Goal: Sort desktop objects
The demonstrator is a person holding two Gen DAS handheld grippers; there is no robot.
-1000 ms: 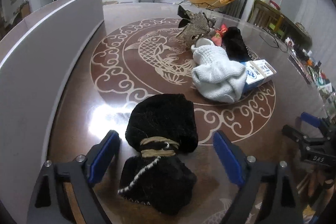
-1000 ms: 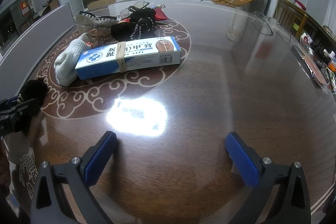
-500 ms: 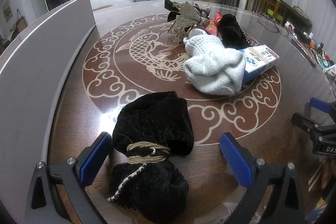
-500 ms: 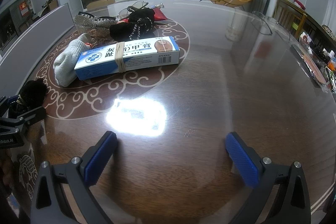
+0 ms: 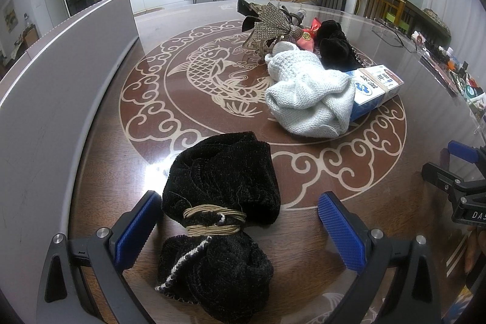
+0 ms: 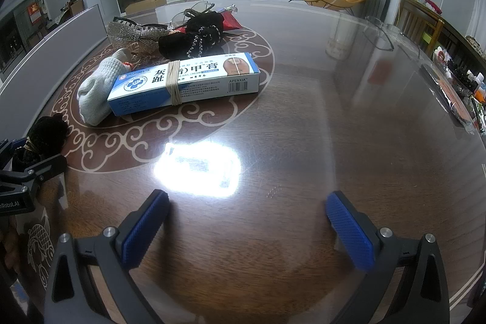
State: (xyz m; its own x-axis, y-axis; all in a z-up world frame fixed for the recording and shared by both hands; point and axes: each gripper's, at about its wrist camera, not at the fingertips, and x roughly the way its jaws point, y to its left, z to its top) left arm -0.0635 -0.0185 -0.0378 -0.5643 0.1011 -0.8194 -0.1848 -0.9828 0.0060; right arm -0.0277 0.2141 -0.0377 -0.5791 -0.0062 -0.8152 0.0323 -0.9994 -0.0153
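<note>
A black knitted bundle point(image 5: 218, 202) tied with tan cord lies on the table between the open fingers of my left gripper point(image 5: 240, 230), nearer the left pad. It also shows in the right wrist view point(image 6: 45, 132). Farther off lie a white knitted sock point(image 5: 306, 93), a blue-and-white cream box point(image 6: 185, 84) bound with a rubber band, a second black knit item point(image 6: 197, 35), a rhinestone bow point(image 5: 273, 26) and a red pouch point(image 5: 308, 35). My right gripper point(image 6: 246, 230) is open and empty over bare table.
A grey curved panel point(image 5: 54, 75) runs along the table's left side. The glass-topped round table point(image 6: 349, 117) has a fish inlay. Small clutter lines the far right edge point(image 6: 458, 81). A bright lamp reflection point(image 6: 197, 169) lies ahead of the right gripper.
My left gripper has drawn back and risen slightly, so the black bundle sits a little farther forward between the fingers. The right gripper has hardly moved.
</note>
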